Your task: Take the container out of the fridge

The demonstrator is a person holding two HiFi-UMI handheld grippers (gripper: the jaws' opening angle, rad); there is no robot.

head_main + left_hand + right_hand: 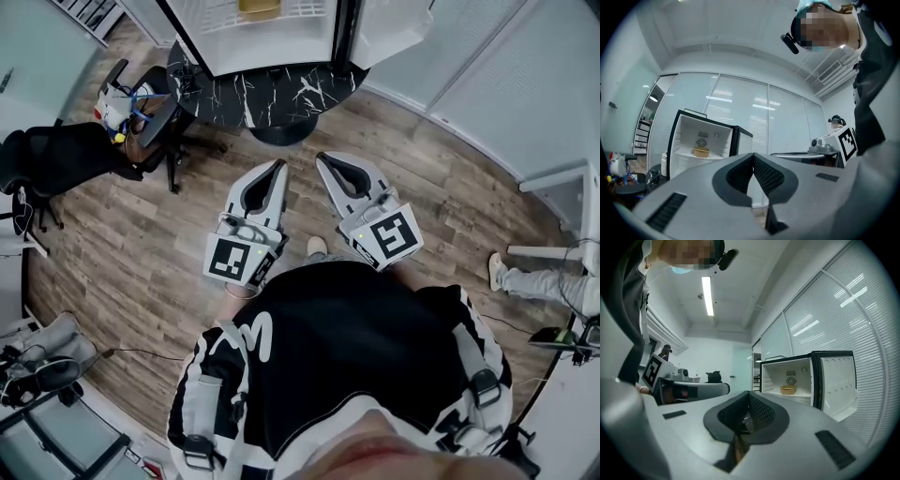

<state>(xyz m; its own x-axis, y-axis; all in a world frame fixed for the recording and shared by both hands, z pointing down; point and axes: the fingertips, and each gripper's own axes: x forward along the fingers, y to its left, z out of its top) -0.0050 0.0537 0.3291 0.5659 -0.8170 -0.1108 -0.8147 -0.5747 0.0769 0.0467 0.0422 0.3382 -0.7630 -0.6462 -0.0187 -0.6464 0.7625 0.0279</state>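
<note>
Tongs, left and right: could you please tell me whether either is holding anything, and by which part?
Nothing is held. The left tongs and right tongs are both shut and empty; the container sits on the fridge shelf.

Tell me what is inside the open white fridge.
A shallow round tan container sits on the shelf of the white fridge, below a round vent on the back wall. The container's contents are not visible, and the right gripper covers the space under the shelf.
</note>
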